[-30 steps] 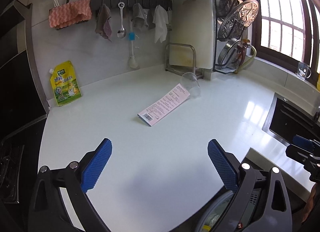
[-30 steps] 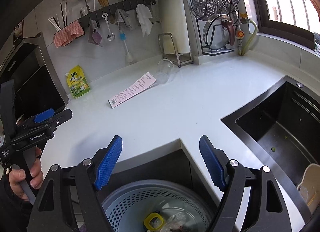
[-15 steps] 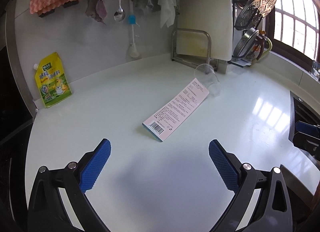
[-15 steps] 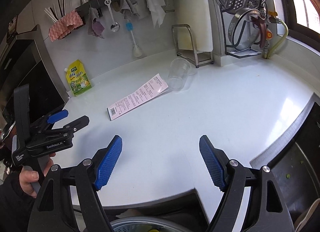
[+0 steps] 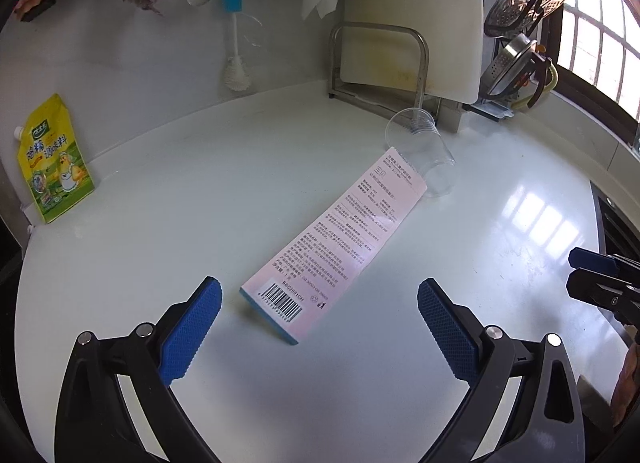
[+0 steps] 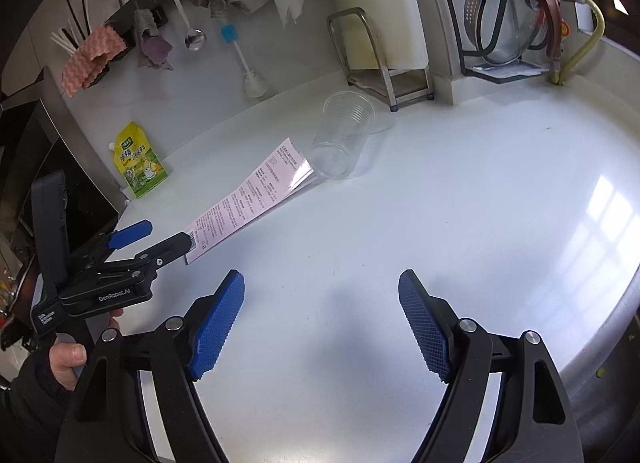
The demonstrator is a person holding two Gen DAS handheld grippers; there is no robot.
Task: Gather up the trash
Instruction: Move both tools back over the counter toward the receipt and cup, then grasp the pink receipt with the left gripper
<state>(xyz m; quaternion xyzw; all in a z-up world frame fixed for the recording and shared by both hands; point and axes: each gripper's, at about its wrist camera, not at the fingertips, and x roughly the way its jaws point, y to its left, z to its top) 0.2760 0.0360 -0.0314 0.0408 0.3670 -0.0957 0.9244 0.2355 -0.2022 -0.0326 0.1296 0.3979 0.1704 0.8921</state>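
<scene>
A long flat pink-white carton (image 5: pixel 336 247) with a barcode lies on the white counter (image 5: pixel 160 223); its far end touches a clear plastic cup (image 5: pixel 424 151) lying on its side. My left gripper (image 5: pixel 320 323) is open and empty, just short of the carton's barcode end. In the right wrist view the carton (image 6: pixel 256 203) and cup (image 6: pixel 344 135) lie ahead to the left. My right gripper (image 6: pixel 322 323) is open and empty over bare counter. The left gripper (image 6: pixel 160 237) shows there too, at the carton's near end.
A yellow refill pouch (image 5: pixel 52 167) leans on the back wall at left. A cutting board in a metal stand (image 5: pixel 400 43) and a rack of pots (image 6: pixel 504 23) stand at the back. Cloths, a spoon and a brush hang on the wall. The sink edge (image 5: pixel 612 219) is at right.
Both grippers have moved forward over the counter toward the carton and cup. The waste basket below the counter edge has dropped out of the right wrist view. Both stay open.
</scene>
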